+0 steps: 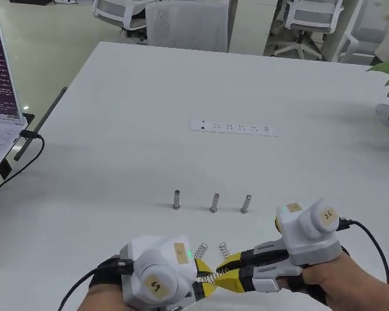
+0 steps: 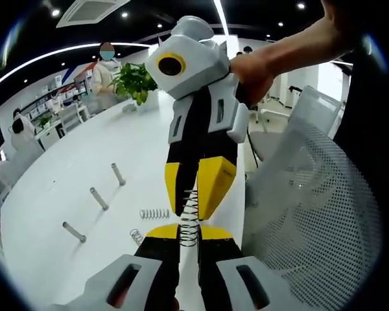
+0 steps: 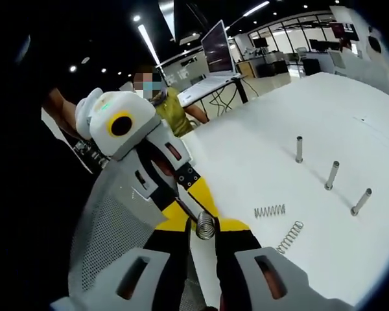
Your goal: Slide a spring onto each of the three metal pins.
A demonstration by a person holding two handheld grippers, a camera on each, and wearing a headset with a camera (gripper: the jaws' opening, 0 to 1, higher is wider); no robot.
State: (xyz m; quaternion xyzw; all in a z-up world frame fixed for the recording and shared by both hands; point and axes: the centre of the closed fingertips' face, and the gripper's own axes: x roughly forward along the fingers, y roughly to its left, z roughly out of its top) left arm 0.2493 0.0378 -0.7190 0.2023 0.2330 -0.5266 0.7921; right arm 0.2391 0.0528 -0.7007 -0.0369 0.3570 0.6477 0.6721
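Gripping same spring (image 2: 189, 208) from opposite ends: left hand-held gripper (image 2: 189, 233), right hand-held gripper (image 3: 206, 227), both pinched on it.

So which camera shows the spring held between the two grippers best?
The left gripper view: the spring runs lengthwise, coils clear, between the left gripper and right gripper. The right gripper view shows it end-on, as a ring. The head view shows a small, part-hidden stretch.

Shiny metal pins (image 1: 214, 203) and wire springs (image 1: 201, 249) on matt white table (image 1: 149, 116).
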